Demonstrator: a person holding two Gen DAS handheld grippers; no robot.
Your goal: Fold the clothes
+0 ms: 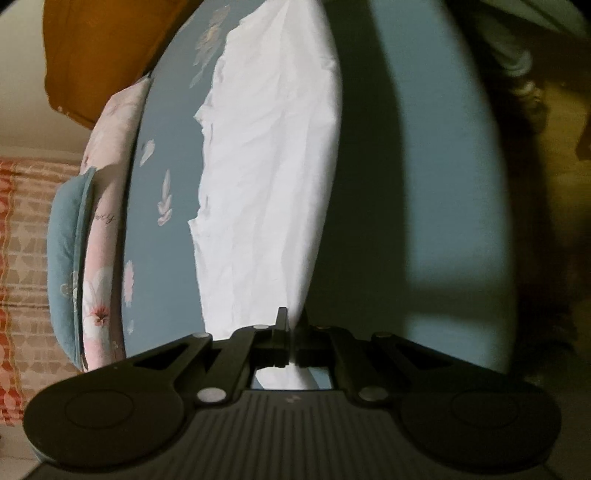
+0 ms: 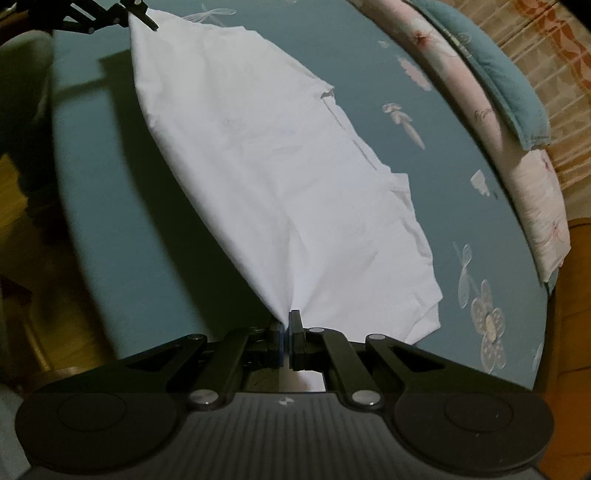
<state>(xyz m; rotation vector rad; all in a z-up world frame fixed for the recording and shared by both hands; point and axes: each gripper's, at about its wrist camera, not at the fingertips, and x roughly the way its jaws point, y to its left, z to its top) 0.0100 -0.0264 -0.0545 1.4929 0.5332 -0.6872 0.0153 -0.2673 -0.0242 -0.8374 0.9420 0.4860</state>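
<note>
A white garment (image 1: 269,166) (image 2: 280,177) is stretched above a blue flowered bed sheet (image 1: 424,166) (image 2: 110,177). My left gripper (image 1: 293,325) is shut on one corner of the cloth, which fans away from its jaws. My right gripper (image 2: 288,321) is shut on another corner, with the fabric bunched to a point between the pads. In the right wrist view the left gripper (image 2: 144,18) shows at the top left, pinching the far corner. The edge between the two grippers hangs taut off the sheet; the opposite side lies crumpled on the bed.
Pink flowered and teal pillows (image 1: 92,229) (image 2: 491,85) line the bed's far side. An orange-brown board (image 1: 107,48) stands beyond them. A patterned orange wall covering (image 1: 22,258) is behind. Dark floor (image 2: 33,258) lies past the bed's near edge.
</note>
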